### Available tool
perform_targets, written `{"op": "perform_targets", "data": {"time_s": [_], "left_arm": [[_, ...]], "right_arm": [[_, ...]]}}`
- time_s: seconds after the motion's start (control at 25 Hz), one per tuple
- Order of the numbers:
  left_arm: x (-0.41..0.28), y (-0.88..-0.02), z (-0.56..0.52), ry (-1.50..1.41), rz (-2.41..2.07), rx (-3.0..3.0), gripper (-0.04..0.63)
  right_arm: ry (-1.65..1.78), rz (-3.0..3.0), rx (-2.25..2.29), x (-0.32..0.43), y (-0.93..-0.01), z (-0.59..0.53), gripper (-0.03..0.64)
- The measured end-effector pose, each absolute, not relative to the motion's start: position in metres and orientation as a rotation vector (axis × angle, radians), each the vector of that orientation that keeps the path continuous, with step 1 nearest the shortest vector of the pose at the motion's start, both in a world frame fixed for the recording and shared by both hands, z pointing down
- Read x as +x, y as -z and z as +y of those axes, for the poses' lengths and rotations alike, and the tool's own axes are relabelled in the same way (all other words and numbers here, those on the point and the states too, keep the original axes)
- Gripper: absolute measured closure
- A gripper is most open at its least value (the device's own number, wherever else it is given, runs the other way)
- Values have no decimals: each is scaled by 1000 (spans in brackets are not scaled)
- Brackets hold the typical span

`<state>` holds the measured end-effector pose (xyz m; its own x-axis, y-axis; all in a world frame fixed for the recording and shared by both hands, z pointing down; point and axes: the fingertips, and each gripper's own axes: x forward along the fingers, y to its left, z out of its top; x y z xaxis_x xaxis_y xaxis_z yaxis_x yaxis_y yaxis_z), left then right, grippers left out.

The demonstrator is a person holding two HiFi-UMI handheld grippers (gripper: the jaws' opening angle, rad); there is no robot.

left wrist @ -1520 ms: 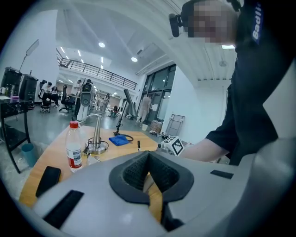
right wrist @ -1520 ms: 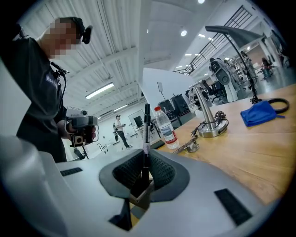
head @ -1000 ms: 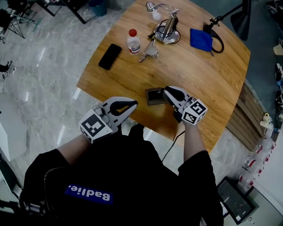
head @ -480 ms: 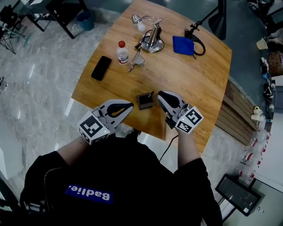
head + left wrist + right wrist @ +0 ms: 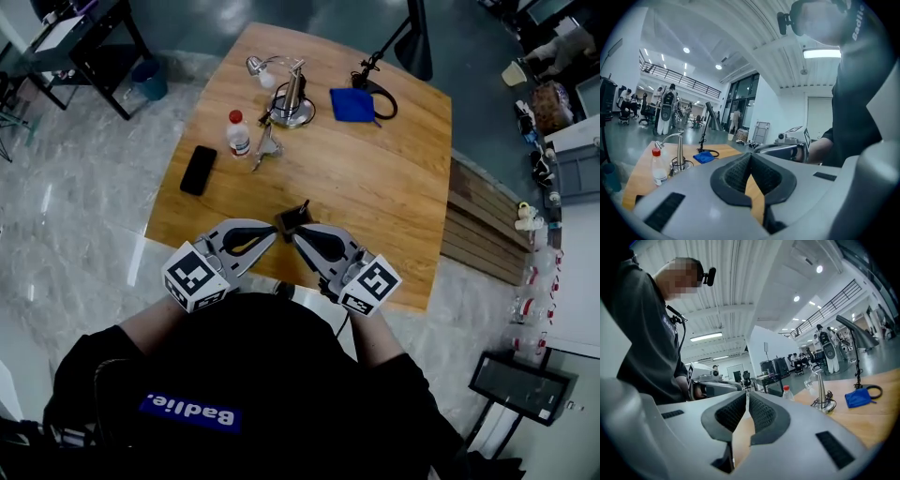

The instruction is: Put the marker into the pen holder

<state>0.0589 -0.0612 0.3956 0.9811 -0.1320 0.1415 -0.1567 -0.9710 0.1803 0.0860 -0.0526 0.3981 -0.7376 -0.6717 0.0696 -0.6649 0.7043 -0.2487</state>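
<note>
The grey-and-white plastic left gripper (image 5: 270, 231) and the matching right gripper (image 5: 299, 233) are held angled inward, tips converging, both jaw pairs closed on nothing.

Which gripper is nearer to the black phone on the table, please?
Left. The left gripper sits right of the phone, toward the person; the right gripper lies farther right.
</note>
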Motion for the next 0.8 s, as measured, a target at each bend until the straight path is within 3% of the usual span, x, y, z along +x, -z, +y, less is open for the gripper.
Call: {"op": "perform_targets", "data": {"time_s": [0.12, 0.8], "left_arm": [[54, -393, -54, -190, -168, 2940, 586], [37, -392, -44, -206, -84, 2955, 586]], "right_arm": [[363, 2863, -1163, 72, -389, -46, 611], [326, 2854, -1336, 44, -395, -41, 611]]}}
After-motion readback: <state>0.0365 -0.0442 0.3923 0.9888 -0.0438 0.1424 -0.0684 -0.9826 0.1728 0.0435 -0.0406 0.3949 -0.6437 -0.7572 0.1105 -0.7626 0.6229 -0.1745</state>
